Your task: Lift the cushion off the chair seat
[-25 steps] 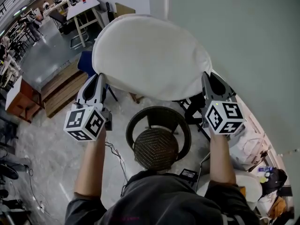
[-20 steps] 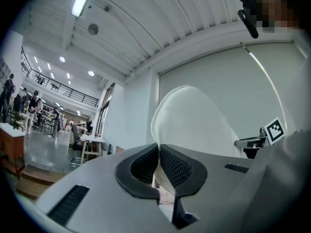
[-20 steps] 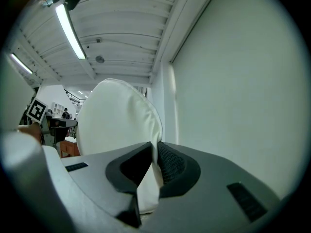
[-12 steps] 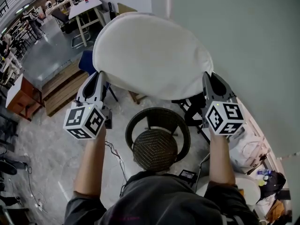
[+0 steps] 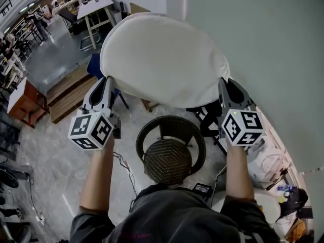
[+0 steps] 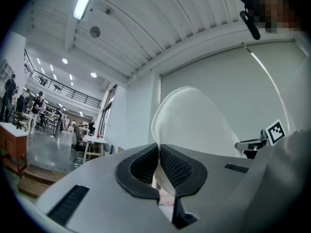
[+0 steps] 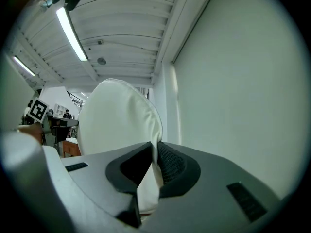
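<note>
A round white cushion [image 5: 164, 59] hangs in the air well above the dark wicker chair [image 5: 168, 153], whose seat is bare. My left gripper [image 5: 108, 81] is shut on the cushion's left edge, my right gripper [image 5: 224, 82] shut on its right edge. In the left gripper view the cushion [image 6: 189, 125] rises beyond the jaws, its rim pinched between the ribbed pads [image 6: 172, 166]. In the right gripper view the cushion [image 7: 116, 118] fills the left side, and its seam is clamped between the pads [image 7: 167, 166].
A pale green wall [image 5: 263, 44] stands close on the right. Wooden steps [image 5: 68, 92] and a brown cabinet [image 5: 23, 105] are at the left, a white table [image 5: 96, 9] far back. A black stand [image 5: 207, 118] is right of the chair, bags [image 5: 273, 161] beyond it, and cables [image 5: 126, 166] lie on the marble floor.
</note>
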